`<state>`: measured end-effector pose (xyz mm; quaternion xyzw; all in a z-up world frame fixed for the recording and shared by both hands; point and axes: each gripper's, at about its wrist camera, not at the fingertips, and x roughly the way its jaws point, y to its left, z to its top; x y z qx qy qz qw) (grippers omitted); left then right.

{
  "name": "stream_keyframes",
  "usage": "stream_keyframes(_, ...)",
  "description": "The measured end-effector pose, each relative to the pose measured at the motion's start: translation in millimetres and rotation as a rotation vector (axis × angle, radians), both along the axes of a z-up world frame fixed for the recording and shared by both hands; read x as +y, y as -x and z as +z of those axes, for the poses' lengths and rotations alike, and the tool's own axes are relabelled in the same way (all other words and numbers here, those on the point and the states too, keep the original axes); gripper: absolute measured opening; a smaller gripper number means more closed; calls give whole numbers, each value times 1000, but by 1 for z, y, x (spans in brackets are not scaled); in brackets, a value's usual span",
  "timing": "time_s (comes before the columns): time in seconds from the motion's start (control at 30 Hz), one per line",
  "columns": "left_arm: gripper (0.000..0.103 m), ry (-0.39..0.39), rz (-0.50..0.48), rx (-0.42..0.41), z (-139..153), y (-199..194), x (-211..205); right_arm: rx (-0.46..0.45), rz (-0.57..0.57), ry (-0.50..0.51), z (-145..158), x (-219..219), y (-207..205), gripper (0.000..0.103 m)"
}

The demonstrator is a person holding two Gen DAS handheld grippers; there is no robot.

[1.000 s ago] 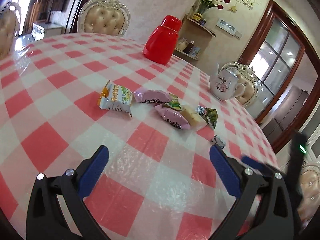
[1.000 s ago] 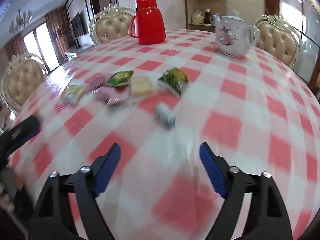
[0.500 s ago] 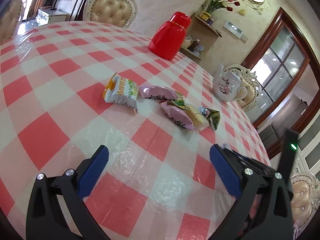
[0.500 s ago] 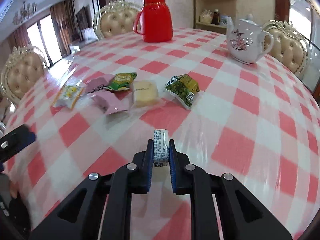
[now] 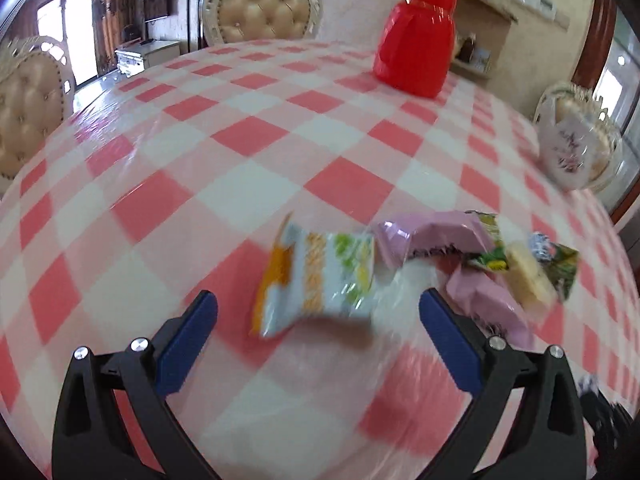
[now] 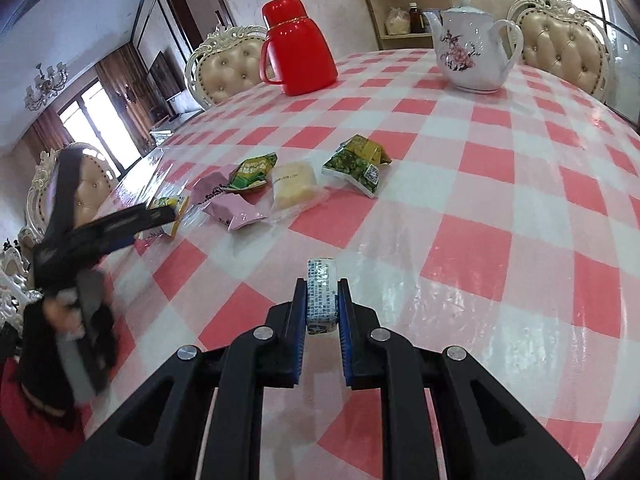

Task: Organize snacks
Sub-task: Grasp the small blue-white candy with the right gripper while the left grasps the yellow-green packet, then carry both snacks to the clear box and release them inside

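Note:
My right gripper (image 6: 322, 300) is shut on a small blue-and-white wrapped candy (image 6: 320, 296), just above the checked tablecloth. Beyond it lie a green packet (image 6: 356, 164), a pale yellow cake in clear wrap (image 6: 292, 186), a pink packet (image 6: 236, 212) and a small green packet (image 6: 252, 170). My left gripper (image 5: 318, 316) is open, its blue pads either side of an orange-white-green packet (image 5: 320, 284) that lies just ahead of them. Pink packets (image 5: 436, 236) and the yellow cake (image 5: 528, 280) sit to its right. The right wrist view shows the left gripper (image 6: 152, 216) at that packet.
A red thermos jug (image 6: 298, 58) and a white flowered teapot (image 6: 468, 50) stand at the far side of the round table (image 6: 500, 184). Padded cream chairs (image 5: 260, 12) ring the table. A hand (image 6: 60, 308) holds the left gripper at the table's left edge.
My right gripper shut on the small blue-and-white candy and holds it. My left gripper moved toward the orange-white-green packet, which now lies close between its open pads.

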<state>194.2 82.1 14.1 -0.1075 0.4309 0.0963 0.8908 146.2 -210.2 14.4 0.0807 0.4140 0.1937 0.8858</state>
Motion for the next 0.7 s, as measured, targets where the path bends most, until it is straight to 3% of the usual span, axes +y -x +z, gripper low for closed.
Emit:
stream_keyframes(0.03,100,-27,9,5,0,-7,-2,3,3,3,0,1,0,15)
stream_keyframes(0.07,84,-41,11,12,-2,-11,-3,5,6,5,0,1,-1,15)
stream_keyframes(0.1,75,-55,4,24,-4,-14,-5,6,8,6,-1,2,-1,15)
stream_keyframes(0.13,51,-116,1,26,-3,-14,-9,7,10,4,-1,1,-1,15)
stream_keyframes(0.17,45,-131,-17,23,-3,-11,-12,9,8,-3,-1,0,-2,15)
stream_keyframes(0.33,42,-130,-50,-15,2,18,-22,12,0,-17,-1,-3,-3,15)
stream_keyframes(0.5,42,-33,-101,-84,15,62,-45,16,0,-22,-1,-4,-3,15)
stream_keyframes(0.7,42,-2,-156,-159,17,109,-80,8,-28,-6,0,-4,-3,15)
